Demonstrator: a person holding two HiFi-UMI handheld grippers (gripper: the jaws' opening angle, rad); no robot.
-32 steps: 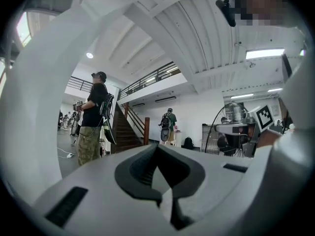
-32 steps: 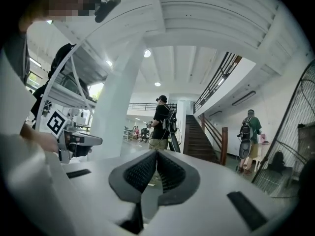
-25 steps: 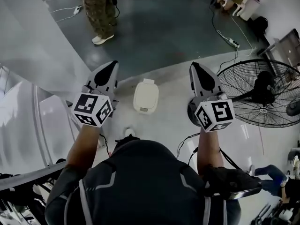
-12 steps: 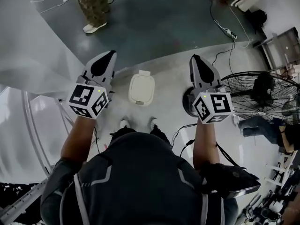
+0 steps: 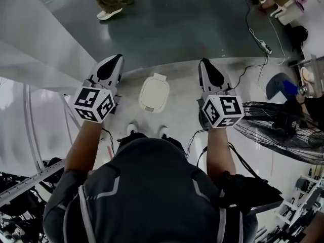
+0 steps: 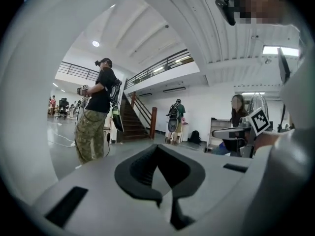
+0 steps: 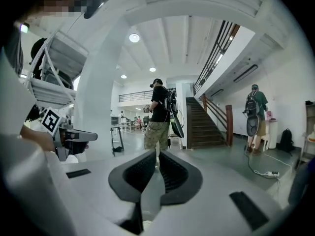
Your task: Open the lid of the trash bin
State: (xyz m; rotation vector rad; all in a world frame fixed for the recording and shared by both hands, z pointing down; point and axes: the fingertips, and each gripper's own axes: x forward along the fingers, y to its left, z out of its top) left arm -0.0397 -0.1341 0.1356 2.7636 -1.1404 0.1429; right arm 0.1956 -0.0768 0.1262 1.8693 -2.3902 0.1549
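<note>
A small white trash bin (image 5: 154, 93) stands on the pale floor just ahead of my feet, seen from above with its lid down. My left gripper (image 5: 116, 59) is held out to the bin's left and well above it, jaws shut with nothing in them. My right gripper (image 5: 204, 63) is held the same way to the bin's right, also shut and empty. Neither touches the bin. The left gripper (image 6: 156, 149) and the right gripper (image 7: 157, 155) each point almost level across the hall in their own views, and the bin is out of sight in both.
A large floor fan (image 5: 286, 128) lies low at the right. Cables and a power strip (image 5: 260, 43) run across the dark floor behind it. A person in camouflage trousers (image 5: 109, 1) stands further ahead. A white slanted panel (image 5: 40, 49) fills the left side.
Both grippers have come down and forward a little, still shut and on either side of the bin. The head view has shifted, so the fan sits lower right.
</note>
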